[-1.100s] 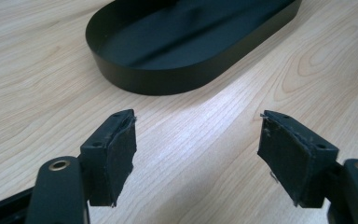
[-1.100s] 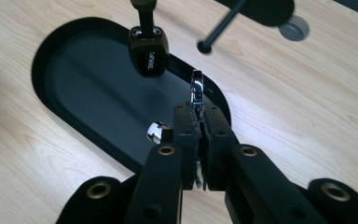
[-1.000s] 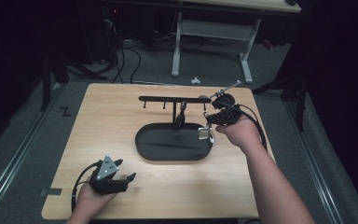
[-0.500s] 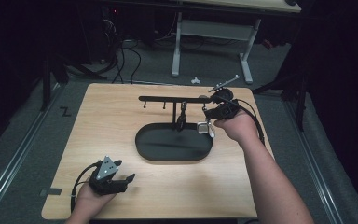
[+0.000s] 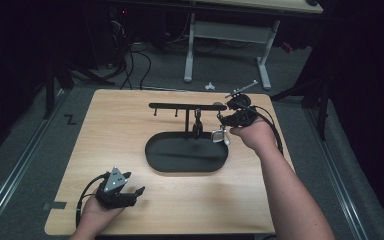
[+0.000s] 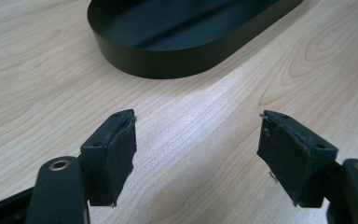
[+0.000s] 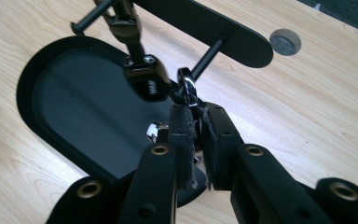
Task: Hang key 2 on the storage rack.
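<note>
A black stand with an oval tray (image 5: 152,155) and a peg bar (image 5: 180,106) sits mid-table. My right gripper (image 5: 225,128) reaches in from the right, at the bar's right end. In the right gripper view its jaws (image 7: 193,112) grip a silver key ring (image 7: 187,88) beside a peg (image 7: 209,51); they have just been opening slightly, with the ring still between the pads. A black fob (image 7: 147,81) and a chrome piece (image 7: 154,130) hang from the ring over the tray (image 7: 74,107). My left gripper (image 5: 135,192) rests open at the front left, with nothing between its jaws (image 6: 198,140).
The tray's near wall (image 6: 168,65) lies a short way ahead of the left jaws. A round grommet (image 7: 285,42) is set in the tabletop behind the bar. Bare wood surrounds the stand. A white desk frame (image 5: 227,30) stands on the floor beyond the table.
The right gripper with the key ring has edged slightly back toward the peg bar. The left gripper has not moved.
</note>
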